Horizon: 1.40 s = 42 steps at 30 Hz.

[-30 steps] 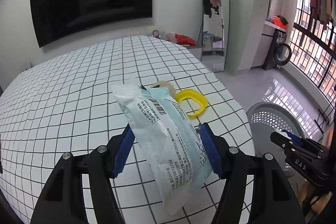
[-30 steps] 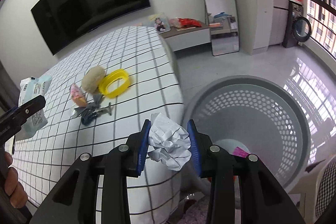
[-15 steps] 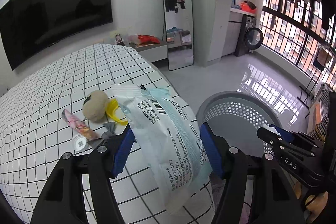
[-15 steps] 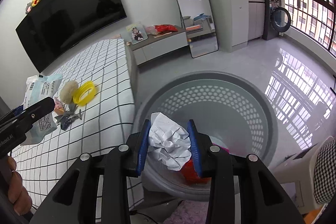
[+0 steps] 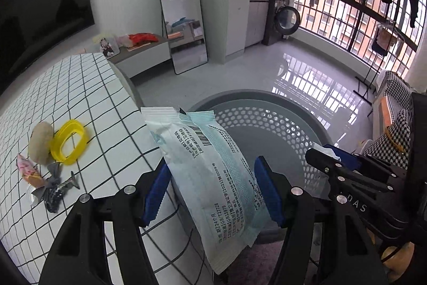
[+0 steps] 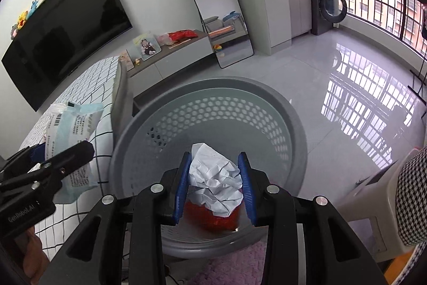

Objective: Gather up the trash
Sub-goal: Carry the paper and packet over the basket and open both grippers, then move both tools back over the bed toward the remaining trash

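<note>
My left gripper (image 5: 212,190) is shut on a pale blue and white plastic packet (image 5: 210,172), held at the bed's edge beside the grey perforated basket (image 5: 269,122). The packet also shows in the right wrist view (image 6: 72,130). My right gripper (image 6: 214,187) is shut on a crumpled white paper ball (image 6: 214,178), held over the open basket (image 6: 213,98). Something red (image 6: 213,218) lies at the basket's bottom. The right gripper shows in the left wrist view (image 5: 328,159), over the basket's right side.
On the checked bed (image 5: 88,87) lie a yellow ring (image 5: 69,142), a beige lump (image 5: 40,142), a pink wrapper (image 5: 26,171) and dark foil scraps (image 5: 56,190). A mirror (image 6: 216,4) and a low cabinet (image 6: 184,50) stand behind. A houndstooth chair (image 6: 412,194) stands at right.
Both grippers have swung right, from over the bed to the basket. The paper ball now hangs above the basket's opening and the packet is at its left rim. Both grips are unchanged.
</note>
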Available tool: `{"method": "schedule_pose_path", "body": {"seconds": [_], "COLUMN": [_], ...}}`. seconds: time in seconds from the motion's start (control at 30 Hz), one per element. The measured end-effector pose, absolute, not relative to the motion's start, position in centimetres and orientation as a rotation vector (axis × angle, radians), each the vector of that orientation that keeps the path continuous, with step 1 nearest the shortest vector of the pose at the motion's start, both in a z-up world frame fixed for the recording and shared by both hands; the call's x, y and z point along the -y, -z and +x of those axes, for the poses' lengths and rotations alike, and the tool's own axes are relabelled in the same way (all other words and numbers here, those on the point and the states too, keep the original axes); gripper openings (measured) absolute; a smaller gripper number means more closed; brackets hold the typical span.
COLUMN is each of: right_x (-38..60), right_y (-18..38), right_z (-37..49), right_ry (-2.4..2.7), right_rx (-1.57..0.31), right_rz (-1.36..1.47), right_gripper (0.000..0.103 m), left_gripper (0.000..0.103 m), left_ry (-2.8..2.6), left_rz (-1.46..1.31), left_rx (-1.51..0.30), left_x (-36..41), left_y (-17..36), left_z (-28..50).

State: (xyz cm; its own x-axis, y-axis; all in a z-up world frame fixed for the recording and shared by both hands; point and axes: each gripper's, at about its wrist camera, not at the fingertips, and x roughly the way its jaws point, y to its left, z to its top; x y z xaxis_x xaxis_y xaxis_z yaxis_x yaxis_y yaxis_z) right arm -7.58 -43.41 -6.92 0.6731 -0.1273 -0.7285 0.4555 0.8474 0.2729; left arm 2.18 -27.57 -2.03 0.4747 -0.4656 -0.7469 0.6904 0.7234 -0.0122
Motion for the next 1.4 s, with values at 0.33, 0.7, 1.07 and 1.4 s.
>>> {"method": "schedule_pose_path", "body": {"seconds": [0.33,0.7,1.07,1.4], "right_x": [45.6,46.2,45.6,44.5], "right_y": [8.1,7.6,7.5,6.8], "right_z": [-7.2,-7.3,-7.1,-7.6], "right_ry": [0.335,0.326,0.327,0.319], "right_rx": [-0.774,-0.742,-0.742,-0.729], "right_rz": [0.497,0.503,0.493,0.485], "right_gripper": [0.035,0.066,0.066,0.066], "left_gripper": [0.063,0.071,0.079,0.086], "left_ry": [0.718,0.699,0.673,0.64], "left_rz": [0.341,0.327,0.304,0.29], "left_rx": [-0.859,-0.869,-0.866,-0.846], "left_x": [30.1,30.3,29.4,28.0], "left_y": [3.8,3.7,3.3,2.6], "left_z": [2.9,2.6,2.6,2.8]}}
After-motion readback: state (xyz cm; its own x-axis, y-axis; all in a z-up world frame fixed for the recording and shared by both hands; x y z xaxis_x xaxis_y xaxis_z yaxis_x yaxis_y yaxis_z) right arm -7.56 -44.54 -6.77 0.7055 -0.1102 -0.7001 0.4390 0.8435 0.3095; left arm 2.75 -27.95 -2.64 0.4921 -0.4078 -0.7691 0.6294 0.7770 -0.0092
